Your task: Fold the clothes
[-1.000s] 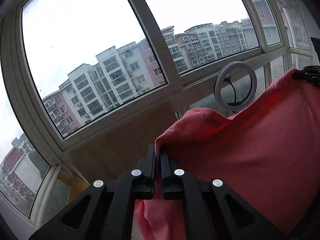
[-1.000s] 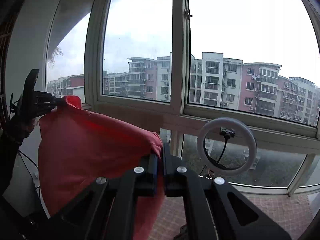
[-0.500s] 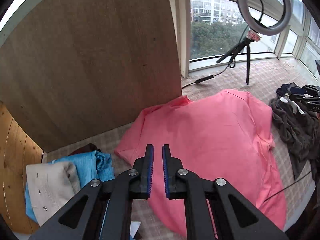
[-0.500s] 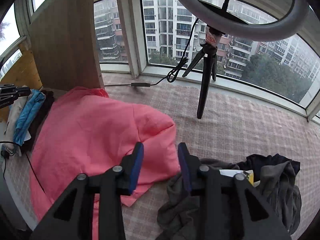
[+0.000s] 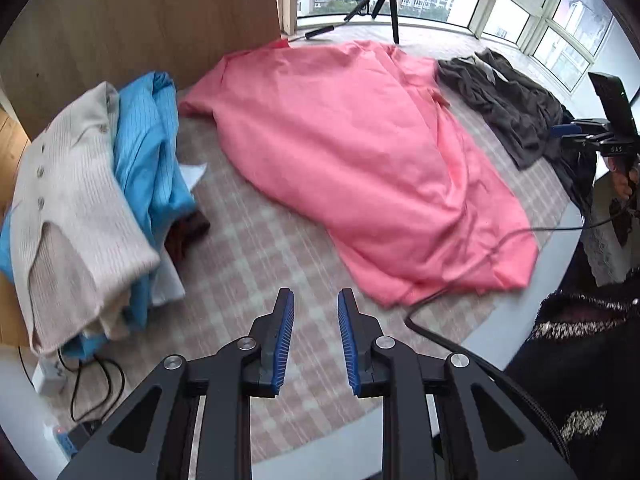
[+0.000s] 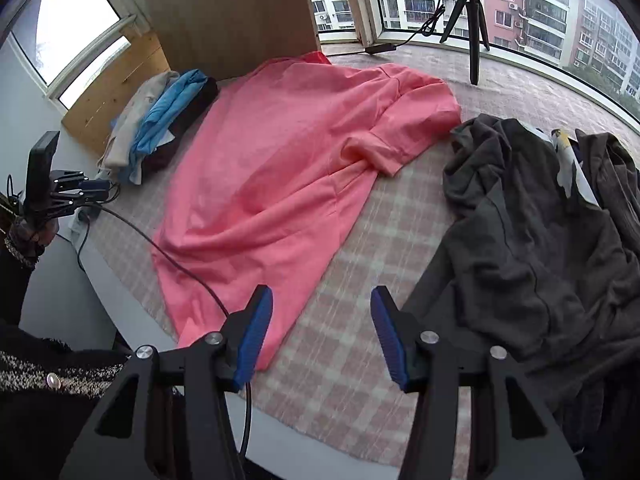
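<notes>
A pink shirt (image 5: 360,152) (image 6: 276,168) lies spread on the checked cloth of the table, its hem toward me and one short sleeve (image 6: 416,128) folded over on the right. My left gripper (image 5: 316,300) hovers over bare cloth just short of the hem; its jaws are opening and hold nothing. My right gripper (image 6: 322,300) stands open over the cloth at the hem's right corner, nothing between its blue pads. Each gripper also shows small at the edge of the other's view: the right gripper (image 5: 576,132) and the left gripper (image 6: 84,186).
A stack of folded clothes, cream cardigan (image 5: 68,208) over a blue shirt (image 5: 148,152), sits left of the pink shirt. A heap of dark grey clothes (image 6: 540,232) lies on the right. A black cable (image 6: 180,252) crosses the hem. A tripod (image 6: 468,12) stands by the window, beside a wooden panel (image 5: 140,16).
Both grippers held the pink shirt up before the window, then let go; it now lies flat on the table. Both have dropped toward the table, tilted down, and their jaws have parted.
</notes>
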A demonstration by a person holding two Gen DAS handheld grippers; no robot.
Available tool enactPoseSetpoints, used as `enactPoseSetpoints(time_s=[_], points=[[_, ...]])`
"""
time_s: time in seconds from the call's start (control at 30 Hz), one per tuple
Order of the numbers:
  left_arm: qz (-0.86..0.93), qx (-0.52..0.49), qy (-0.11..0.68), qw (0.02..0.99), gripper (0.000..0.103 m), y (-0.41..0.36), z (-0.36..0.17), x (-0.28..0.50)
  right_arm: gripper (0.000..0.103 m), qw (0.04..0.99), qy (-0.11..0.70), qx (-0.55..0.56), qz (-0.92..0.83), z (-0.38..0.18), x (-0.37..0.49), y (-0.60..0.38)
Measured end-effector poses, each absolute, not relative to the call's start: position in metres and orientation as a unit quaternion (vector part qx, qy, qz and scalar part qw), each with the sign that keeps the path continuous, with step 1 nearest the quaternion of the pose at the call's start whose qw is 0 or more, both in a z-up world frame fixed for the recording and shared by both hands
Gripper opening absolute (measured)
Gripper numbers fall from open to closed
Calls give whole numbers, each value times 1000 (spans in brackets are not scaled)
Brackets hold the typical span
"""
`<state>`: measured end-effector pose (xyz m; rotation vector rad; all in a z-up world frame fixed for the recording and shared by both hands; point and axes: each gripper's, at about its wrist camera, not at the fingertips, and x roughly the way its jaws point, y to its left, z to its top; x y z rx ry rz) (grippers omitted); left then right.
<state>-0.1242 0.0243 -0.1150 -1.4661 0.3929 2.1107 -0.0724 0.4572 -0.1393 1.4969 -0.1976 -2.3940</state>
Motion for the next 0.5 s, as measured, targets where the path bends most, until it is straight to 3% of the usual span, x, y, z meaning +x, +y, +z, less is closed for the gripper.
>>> enactPoseSetpoints(time_s=[0.13, 0.17, 0.2, 0.37, 0.5], points=[[783, -547, 96, 280, 29, 4, -118, -109, 51, 147, -117, 484, -855, -111, -20, 463], [775, -550, 106, 292, 30, 14, -128, -109, 57, 140, -113, 476, -861, -106, -11, 463], [768, -550, 117, 305, 30, 25, -138, -109, 62, 136, -97, 482, -860, -112, -9, 454], [739, -558, 124, 357, 30, 73, -187, -125, 62, 141, -33, 534, -833, -175, -11, 399], [726, -569, 118, 367, 30, 92, -209, -135, 62, 144, -30, 556, -818, -217, -16, 377]])
